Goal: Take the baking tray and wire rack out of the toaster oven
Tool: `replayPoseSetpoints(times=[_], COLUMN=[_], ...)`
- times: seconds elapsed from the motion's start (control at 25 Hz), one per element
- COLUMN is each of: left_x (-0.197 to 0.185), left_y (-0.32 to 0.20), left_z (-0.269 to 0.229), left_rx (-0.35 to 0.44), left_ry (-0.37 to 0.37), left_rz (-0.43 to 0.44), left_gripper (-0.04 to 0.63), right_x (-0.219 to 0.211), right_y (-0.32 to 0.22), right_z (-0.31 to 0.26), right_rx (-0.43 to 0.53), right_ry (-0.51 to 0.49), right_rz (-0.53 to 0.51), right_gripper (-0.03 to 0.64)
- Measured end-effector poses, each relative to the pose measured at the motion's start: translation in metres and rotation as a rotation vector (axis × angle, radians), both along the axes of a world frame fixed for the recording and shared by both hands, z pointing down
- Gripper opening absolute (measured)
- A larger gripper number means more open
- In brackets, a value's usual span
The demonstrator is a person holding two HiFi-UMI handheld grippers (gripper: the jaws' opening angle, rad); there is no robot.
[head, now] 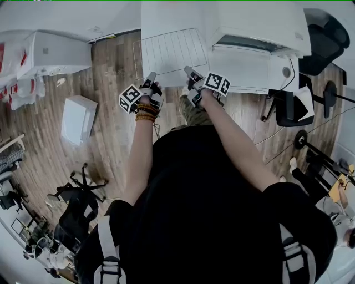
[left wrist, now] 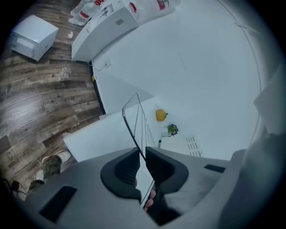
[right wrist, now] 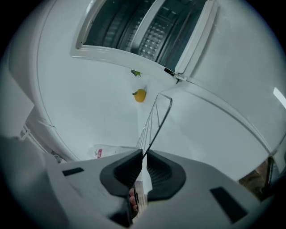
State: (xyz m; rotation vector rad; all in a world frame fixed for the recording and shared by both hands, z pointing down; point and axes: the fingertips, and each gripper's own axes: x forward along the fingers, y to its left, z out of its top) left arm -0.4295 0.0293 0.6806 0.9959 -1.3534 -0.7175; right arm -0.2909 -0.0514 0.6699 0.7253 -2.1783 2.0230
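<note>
Pinching the wire rack by its rim, left tool and right tool.

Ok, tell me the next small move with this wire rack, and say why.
Probably lower the wire rack flat onto the white table, then open both tongs. The left tongs and right tongs are each shut on its near edge, it is already clear of the toaster oven, and it appears to sit over the tabletop beside the open door.

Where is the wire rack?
In the head view the wire rack is over the white table, left of the toaster oven, its near edge clamped by the left tongs and the right tongs.
</note>
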Motion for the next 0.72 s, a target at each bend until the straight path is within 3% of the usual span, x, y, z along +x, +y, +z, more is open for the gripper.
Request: replayPoseSetpoints(times=[0.24, 0.44, 0.72], left_x=[-0.001, 0.005, 0.019], left_y=[0.005, 0.006, 0.013], left_z=[0.031, 0.044, 0.05], left_rx=[-0.138, -0.197, -0.255], left_ry=[0.041, 0.06, 0.09], left_rz=[0.03, 0.112, 0.247], left_gripper=[0.04, 0.041, 0.119], right_x=[-0.001, 0.003, 0.013], right_y=[0.006, 0.007, 0.011], right_z=[0.032, 0.047, 0.057], right_rx=[-0.11, -0.158, -0.141], right_ry=[0.088, 0.128, 0.265], right_rz=[0.015, 0.052, 0.093], right_gripper=[0.04, 0.04, 0.064])
